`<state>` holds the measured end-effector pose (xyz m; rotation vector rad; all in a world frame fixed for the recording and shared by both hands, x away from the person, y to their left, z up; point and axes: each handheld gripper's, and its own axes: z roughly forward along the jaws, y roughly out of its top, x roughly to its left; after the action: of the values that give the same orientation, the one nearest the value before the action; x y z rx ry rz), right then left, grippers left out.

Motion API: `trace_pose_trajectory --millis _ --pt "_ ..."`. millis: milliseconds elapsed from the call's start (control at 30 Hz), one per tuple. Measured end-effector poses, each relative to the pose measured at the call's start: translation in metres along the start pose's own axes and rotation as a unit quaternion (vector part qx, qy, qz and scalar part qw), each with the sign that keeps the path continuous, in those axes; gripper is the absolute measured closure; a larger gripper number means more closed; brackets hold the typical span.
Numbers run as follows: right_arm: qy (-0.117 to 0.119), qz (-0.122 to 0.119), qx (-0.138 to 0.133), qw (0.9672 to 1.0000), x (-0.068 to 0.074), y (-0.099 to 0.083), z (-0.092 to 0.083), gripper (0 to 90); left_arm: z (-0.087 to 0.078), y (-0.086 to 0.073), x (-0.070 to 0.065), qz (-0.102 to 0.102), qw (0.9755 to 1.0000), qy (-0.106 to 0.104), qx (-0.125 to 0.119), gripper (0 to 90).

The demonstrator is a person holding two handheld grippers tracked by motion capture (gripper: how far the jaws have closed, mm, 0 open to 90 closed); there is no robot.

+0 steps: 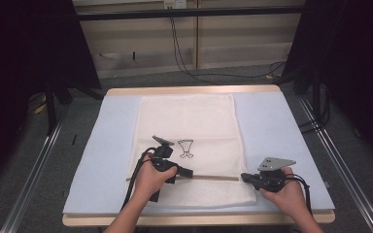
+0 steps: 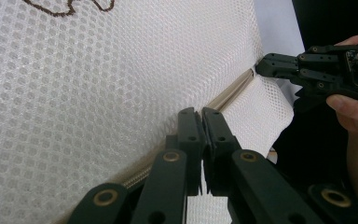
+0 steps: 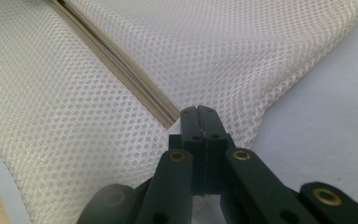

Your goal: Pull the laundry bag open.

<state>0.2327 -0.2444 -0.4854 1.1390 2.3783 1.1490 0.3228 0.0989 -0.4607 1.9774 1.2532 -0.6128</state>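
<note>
A white mesh bag [image 1: 189,121] lies flat on the table, with a beige zipper [image 1: 213,177] running across its near end. My left gripper [image 1: 190,172] rests partway along that zipper, jaws shut; in the left gripper view its tips [image 2: 200,112] meet right on the zipper line [image 2: 228,93]. My right gripper [image 1: 244,177] is shut at the zipper's right end, pinching the bag's edge [image 3: 198,111] beside the zipper [image 3: 121,70]. The left gripper view also shows the right gripper [image 2: 261,65] on that corner. Whatever sits between the left jaws is hidden.
The bag lies on a pale blue mat [image 1: 281,141] over a wooden table [image 1: 194,90]. A small brown drawing [image 1: 186,148] marks the bag's middle. Dark stands and cables [image 1: 184,53] are on the floor beyond the table. The table's front edge is just below both hands.
</note>
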Motion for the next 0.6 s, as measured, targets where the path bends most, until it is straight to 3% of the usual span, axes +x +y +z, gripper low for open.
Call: trace_pose_trajectory --millis 600 --pt "0.002 -0.002 0.001 1.0 -0.0002 0.0002 0.0 90.0 -0.0049 -0.0015 0.0032 -0.006 1.0 0.002 0.0 87.3"
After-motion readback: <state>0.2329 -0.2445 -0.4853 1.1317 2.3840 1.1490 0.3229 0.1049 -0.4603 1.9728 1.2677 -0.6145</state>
